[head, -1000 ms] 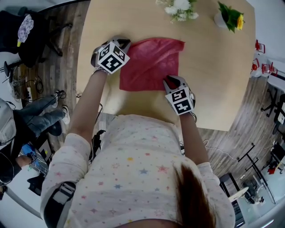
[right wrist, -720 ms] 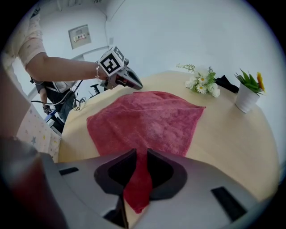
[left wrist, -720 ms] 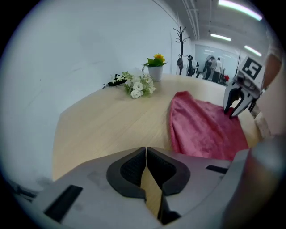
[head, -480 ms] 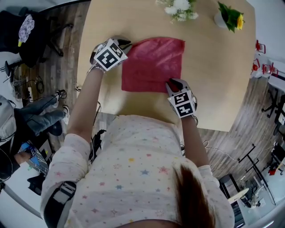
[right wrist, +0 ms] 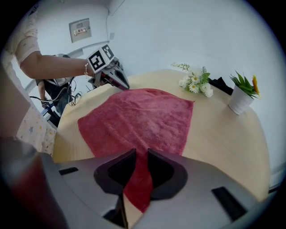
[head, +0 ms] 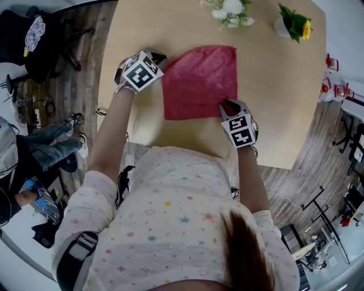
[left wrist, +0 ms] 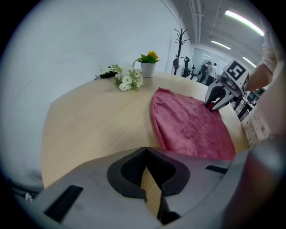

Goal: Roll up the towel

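A red towel (head: 199, 82) lies spread flat on the light wooden table (head: 273, 85). My right gripper (head: 229, 105) is at the towel's near right corner. In the right gripper view that corner (right wrist: 138, 179) sits between the jaws, and the gripper (right wrist: 140, 154) is shut on it. My left gripper (head: 157, 57) is beside the towel's far left corner, just off the cloth. In the left gripper view its jaws (left wrist: 146, 150) are shut with only bare table behind them. There the towel (left wrist: 192, 125) lies off to the right.
A bunch of white flowers (head: 230, 11) and a small potted plant (head: 293, 23) stand at the table's far edge. The table's near edge runs just in front of my body. A seated person (head: 34, 153) and a dark chair (head: 34, 40) are on the floor at the left.
The right gripper has moved right with the towel's corner, and the whole towel has slid right with it. The towel's left edge now lies clear of the left gripper, which has barely moved.
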The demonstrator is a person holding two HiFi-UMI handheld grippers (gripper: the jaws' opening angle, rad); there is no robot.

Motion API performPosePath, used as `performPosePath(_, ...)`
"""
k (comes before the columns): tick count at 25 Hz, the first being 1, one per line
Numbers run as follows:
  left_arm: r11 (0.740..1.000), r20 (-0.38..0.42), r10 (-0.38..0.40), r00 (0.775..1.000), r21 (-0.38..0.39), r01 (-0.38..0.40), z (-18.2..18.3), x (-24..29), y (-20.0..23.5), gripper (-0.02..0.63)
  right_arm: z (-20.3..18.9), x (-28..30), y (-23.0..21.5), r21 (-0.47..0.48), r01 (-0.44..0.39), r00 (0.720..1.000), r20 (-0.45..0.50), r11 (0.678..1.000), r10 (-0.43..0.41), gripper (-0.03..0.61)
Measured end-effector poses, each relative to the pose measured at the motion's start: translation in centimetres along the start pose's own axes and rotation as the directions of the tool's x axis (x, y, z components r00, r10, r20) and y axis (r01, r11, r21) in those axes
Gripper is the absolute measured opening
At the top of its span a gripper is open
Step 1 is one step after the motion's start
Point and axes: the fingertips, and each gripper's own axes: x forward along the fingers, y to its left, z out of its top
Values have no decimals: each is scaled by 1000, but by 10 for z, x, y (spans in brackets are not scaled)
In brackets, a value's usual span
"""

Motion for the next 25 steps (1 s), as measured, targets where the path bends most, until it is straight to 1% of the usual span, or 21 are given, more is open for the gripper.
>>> performPosePath(2, 999, 9, 23, 1000, -48, -23, -7, -5, 1, 14, 0, -1, -13, -14, 10, 1000, -8, 1000, -10, 89)
performPosePath(4, 995, 21, 31, 999, -92, -29, -11, -9, 0, 14, 0, 1, -24, -49, 11, 1000, -17, 999, -12, 94)
performPosePath(6, 993, 43, 29, 999, -114, -24, -7, -13, -5, 15, -1, 4, -34, -88, 11, 1000, -21, 996, -13, 94)
performPosePath(9, 993, 74, 9, 997, -117, -1, 7, -11, -20, 17, 0, 2, -52, -138, 17, 999, -28, 990, -22, 100)
performPosePath(11, 992, 89, -15, 996, -124, 26, 14, -7, -31, 17, -1, 1, -67, -199, 28, 998, -48, 980, -39, 101)
performPosePath(13, 987, 100, -47, 994, -150, 62, 18, -2, -42, 17, 0, 0, -84, -260, 49, 996, -59, 964, -66, 101)
performPosePath(14, 983, 105, -63, 992, -166, 80, 19, -1, -47, 17, 1, -1, -93, -274, 62, 995, -60, 960, -81, 102)
performPosePath(16, 973, 121, -91, 988, -201, 114, 23, -1, -55, 18, 5, -4, -108, -271, 90, 993, -47, 958, -106, 104)
performPosePath(18, 963, 142, -111, 984, -230, 142, 28, -3, -63, 18, 11, -10, -116, -247, 113, 992, -19, 962, -122, 104)
performPosePath(20, 960, 144, -124, 982, -232, 155, 31, -3, -70, 18, 15, -18, -114, -222, 128, 992, 7, 967, -129, 106)
performPosePath(23, 969, 90, -130, 987, -200, 145, 25, 4, -77, 18, 11, -25, -103, -167, 132, 991, 26, 977, -129, 107)
performPosePath(25, 973, 58, -117, 991, -192, 126, 21, 7, -76, 18, 2, -26, -98, -116, 132, 991, 27, 984, -130, 112)
